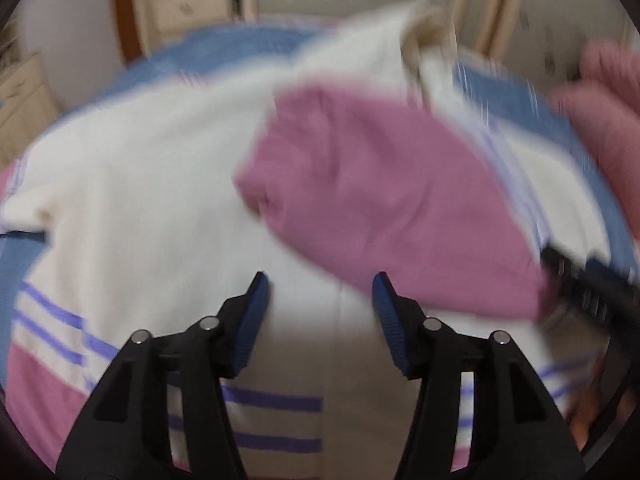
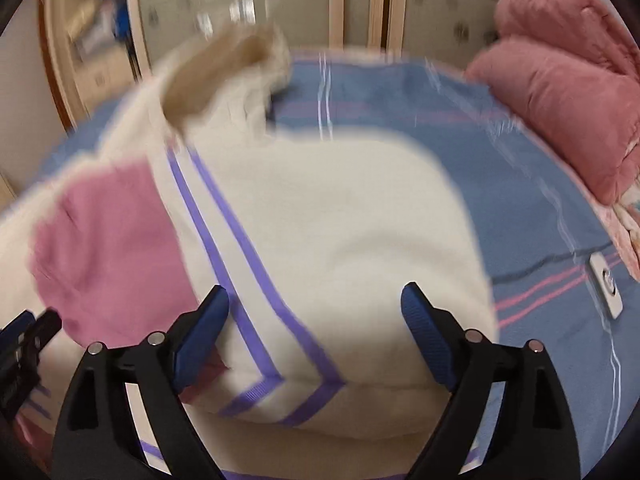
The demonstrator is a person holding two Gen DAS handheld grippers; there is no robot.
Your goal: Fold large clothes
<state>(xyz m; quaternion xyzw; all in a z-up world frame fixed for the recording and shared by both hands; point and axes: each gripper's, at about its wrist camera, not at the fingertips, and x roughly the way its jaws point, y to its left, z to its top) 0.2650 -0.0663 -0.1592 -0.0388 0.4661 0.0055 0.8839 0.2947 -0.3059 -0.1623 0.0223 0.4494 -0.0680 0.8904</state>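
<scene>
- Overhead, the left gripper (image 1: 320, 292) was held with jaws parted, nothing gripped.
- Right gripper (image 2: 316, 304) was likewise spread wide and empty.
- Cream sweatshirt (image 2: 328, 216), pink-sleeved and purple-striped, was laid on the blue bedsheet (image 2: 540, 184), apparently part-folded; blur hindered certainty.
- Pink quilt (image 2: 560, 92) was noted beyond.

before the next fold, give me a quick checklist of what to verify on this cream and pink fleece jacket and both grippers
1. Left gripper empty: ok, jaws apart, nothing between.
2. Right gripper empty: ok, open above the cream fleece jacket with purple stripes.
3. Pink sleeve folded onto the body: ok.
4. Hood lying flat: not ok, bunched up.
5. Jacket wholly on the blue striped bedsheet: cannot tell, near edge hidden.
6. White remote clear of jacket: ok.
</scene>
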